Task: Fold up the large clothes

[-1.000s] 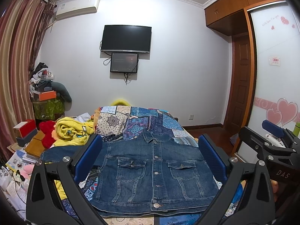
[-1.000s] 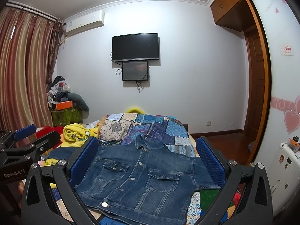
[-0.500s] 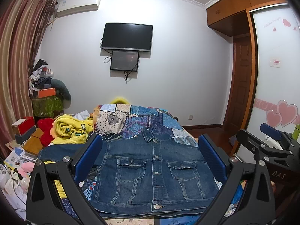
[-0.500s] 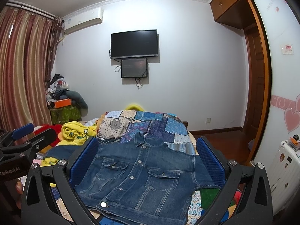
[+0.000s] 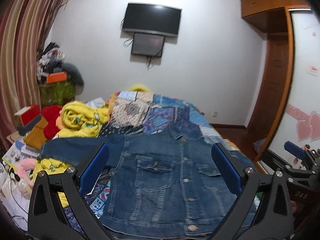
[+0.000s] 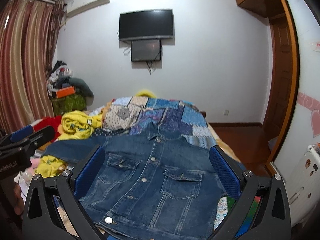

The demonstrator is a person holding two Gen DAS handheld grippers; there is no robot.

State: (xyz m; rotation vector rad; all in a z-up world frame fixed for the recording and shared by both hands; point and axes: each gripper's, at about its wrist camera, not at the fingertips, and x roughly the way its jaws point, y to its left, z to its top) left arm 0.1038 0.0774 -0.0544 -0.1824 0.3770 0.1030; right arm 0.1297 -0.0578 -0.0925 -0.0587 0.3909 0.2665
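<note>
Hovering over the bed's near edge: left gripper (image 5: 160,172) and right gripper (image 6: 157,169), both spread wide, gripping nothing. Denim jacket (image 6: 152,180) lies buttoned, face-up on the patchwork quilt (image 6: 160,112), one sleeve (image 5: 68,150) stretched sideways, probably flattened ready for folding.

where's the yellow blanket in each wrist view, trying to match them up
Left wrist view: the yellow blanket lies bunched at centre left, beyond the left sleeve of the denim jacket, beside something red.
Right wrist view: the yellow blanket is at left of centre, beyond the jacket's sleeve and beside the patchwork quilt.
Shared landmark: the wall-mounted TV, above and right of the blanket in both.
</note>
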